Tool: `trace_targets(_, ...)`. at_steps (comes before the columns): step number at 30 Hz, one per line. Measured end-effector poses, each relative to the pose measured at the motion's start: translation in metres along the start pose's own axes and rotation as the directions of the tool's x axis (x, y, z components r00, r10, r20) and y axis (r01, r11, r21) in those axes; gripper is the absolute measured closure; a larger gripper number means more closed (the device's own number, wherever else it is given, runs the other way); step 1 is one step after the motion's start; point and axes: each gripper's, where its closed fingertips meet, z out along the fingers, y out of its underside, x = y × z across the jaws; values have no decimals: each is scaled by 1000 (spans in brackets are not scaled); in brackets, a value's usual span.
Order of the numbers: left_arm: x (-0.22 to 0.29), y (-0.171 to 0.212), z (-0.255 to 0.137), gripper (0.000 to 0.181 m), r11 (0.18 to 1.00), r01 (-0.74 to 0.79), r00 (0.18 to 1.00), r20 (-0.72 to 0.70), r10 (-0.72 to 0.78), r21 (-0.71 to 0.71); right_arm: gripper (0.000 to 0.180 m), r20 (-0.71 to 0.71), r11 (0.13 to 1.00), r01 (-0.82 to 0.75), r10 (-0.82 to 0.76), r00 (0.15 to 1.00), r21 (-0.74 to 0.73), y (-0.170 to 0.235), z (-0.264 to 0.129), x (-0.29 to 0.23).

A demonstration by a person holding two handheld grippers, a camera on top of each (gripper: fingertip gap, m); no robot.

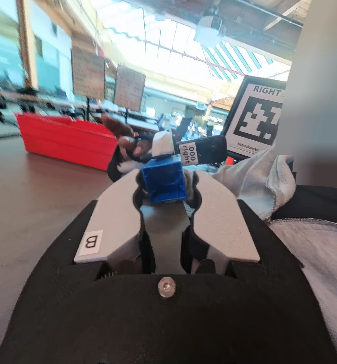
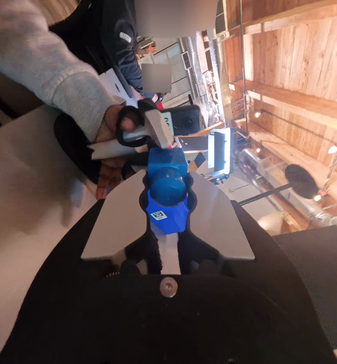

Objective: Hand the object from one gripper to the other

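Right wrist view alone showed rounded knob and small white sticker on blue object [image 2: 167, 194]; right gripper [image 2: 168, 189] jaws clamped on its middle. Left wrist view alone showed hollow end of blue object [image 1: 163, 182] and red bin [image 1: 65, 137] at 10 o'clock on brown table [image 1: 35, 197]. Left gripper [image 1: 165, 185] jaws flanked object; contact unclear. One object, two grippers, one bin.

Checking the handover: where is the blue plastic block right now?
The blue plastic block sits between the right tool fingers in the right wrist view; in the left wrist view it lies between the left tool fingertips, above the brown table.
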Motion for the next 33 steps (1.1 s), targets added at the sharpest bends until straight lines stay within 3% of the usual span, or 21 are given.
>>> trace_targets(2,-2,-12,-2,114,977,-195,979,83,188,89,143,-8,987,-159,160,987,29,0,-3,9)
trace_targets(4,-8,-17,-3,104,905,-423,890,206,407,38,144,21,916,-395,395,919,67,2,-6,19)
trace_targets(6,-13,-18,-4,100,786,-614,742,289,605,-70,143,94,748,-660,653,751,75,6,-9,25)
trace_targets(9,-12,-13,0,100,603,-775,541,296,788,-190,144,236,386,-922,897,373,-11,11,-13,24)
trace_targets(11,-19,-8,0,101,540,-798,467,292,835,-268,144,304,196,-976,939,159,-96,12,-14,18)
trace_targets(13,-21,-2,1,104,503,-808,435,265,861,-308,144,348,64,-982,937,-2,-176,10,-14,11)
trace_targets(15,-25,4,2,109,433,-823,368,235,900,-369,144,363,-15,-971,926,-103,-239,9,-13,4)
trace_targets(18,-31,13,3,122,326,-832,274,178,945,-449,144,363,-70,-949,913,-185,-308,9,-12,-5)
trace_targets(22,-31,14,3,144,298,-835,248,167,954,-463,144,351,-87,-931,910,-219,-355,10,-11,-13)
trace_targets(24,-31,14,2,144,311,-831,264,167,950,-462,144,350,-99,-928,907,-232,-359,9,-11,-13)
trace_targets(27,-27,13,2,145,405,-813,359,188,914,-419,138,357,-70,-942,914,-192,-327,9,-9,-11)
trace_targets(30,-20,-1,-2,145,585,-759,526,259,810,-287,106,331,99,-983,943,43,-156,11,-4,3)
trace_targets(33,-18,-10,-8,145,779,-610,728,284,624,-149,85,201,450,-889,867,457,82,11,-4,24)
